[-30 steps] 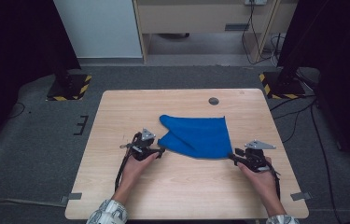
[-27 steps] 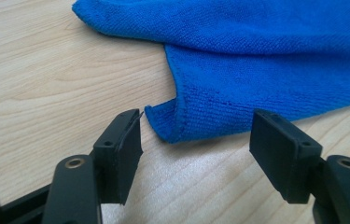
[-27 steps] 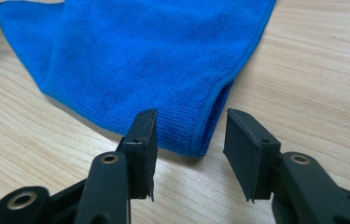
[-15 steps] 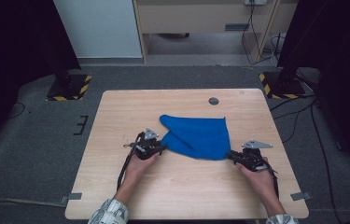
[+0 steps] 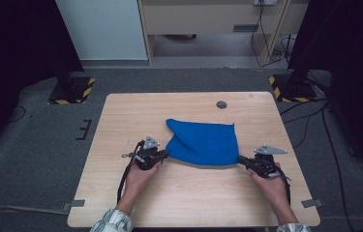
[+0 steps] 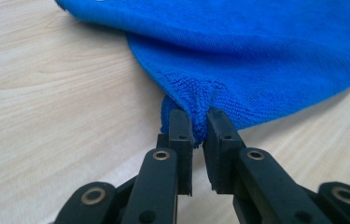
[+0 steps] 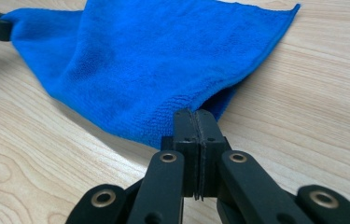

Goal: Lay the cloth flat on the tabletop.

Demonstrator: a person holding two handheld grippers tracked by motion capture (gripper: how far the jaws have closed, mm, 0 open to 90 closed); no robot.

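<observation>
Two hands at the near edge of the wooden table (image 5: 121, 193), each wrapped around a gripper. Left hand (image 5: 138, 176) and right hand (image 5: 273, 186) reaching in from the bottom of the high view, patterned cuffs just visible at the frame edge.

Just ahead of the hands, left gripper (image 5: 162, 154) clamped on the near left corner of the blue microfibre cloth (image 5: 203, 142); seen close in the left gripper view, jaws pinching a bunched fold of the cloth (image 6: 256, 60), a narrow slit remaining between them lower down. Right gripper (image 5: 241, 159) clenched on the near right corner; in the right gripper view, jaws pressed flat together with the cloth (image 7: 163, 60) edge caught at their tips. Grey three-cornered plate (image 5: 270, 150) riding atop the right gripper.

Between the two grippers, cloth spread across the middle of the table, near edge drawn taut and slightly raised, far part resting on the wood.

Farther back, small dark round grommet (image 5: 221, 104) near the far edge of the tabletop, well apart from the cloth.
</observation>
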